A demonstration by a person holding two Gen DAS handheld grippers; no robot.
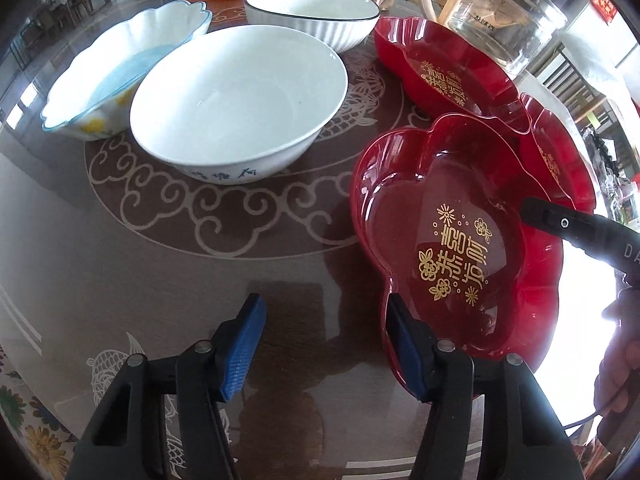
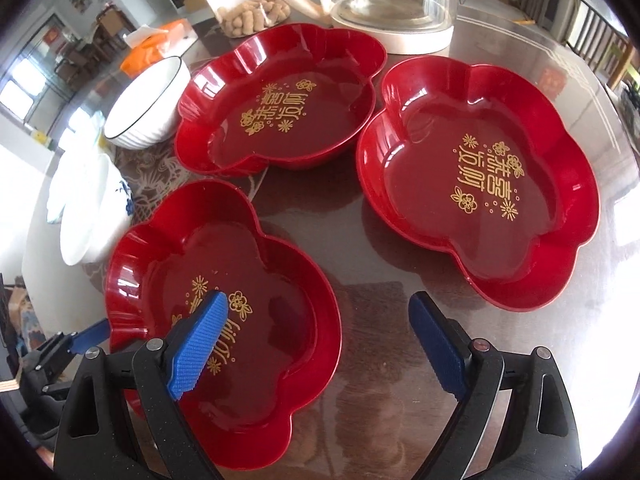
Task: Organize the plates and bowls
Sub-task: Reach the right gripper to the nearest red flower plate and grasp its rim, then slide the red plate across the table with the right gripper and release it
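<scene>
3 red plates: alike in their lobed shape and gold print, they lie apart on the desk (image 2: 360, 240), so they look meant to nest into 1 stack.
Near red plate (image 2: 224, 312): the closest to both tools, hence the likely first pick.
Far red plate (image 2: 280, 100): beside the ribbed white bowl (image 2: 148, 104), untouched.
Right red plate (image 2: 476, 184): alone at the right, untouched.
Bowls: the plain white bowl (image 1: 236, 100) and the scalloped bowl (image 1: 120, 68) sit touching, grouped apart from the plates.
Left hand-held gripper (image 1: 324, 348): jaws parted astride the near plate's rim, 1 pad inside, 1 over bare desk; not yet clamped, as far as I can judge.
Right hand-held gripper (image 2: 320, 344): spread wide and empty, 1 pad above the near plate, the other over the desk, seemingly lined up on the opposite rim.
</scene>
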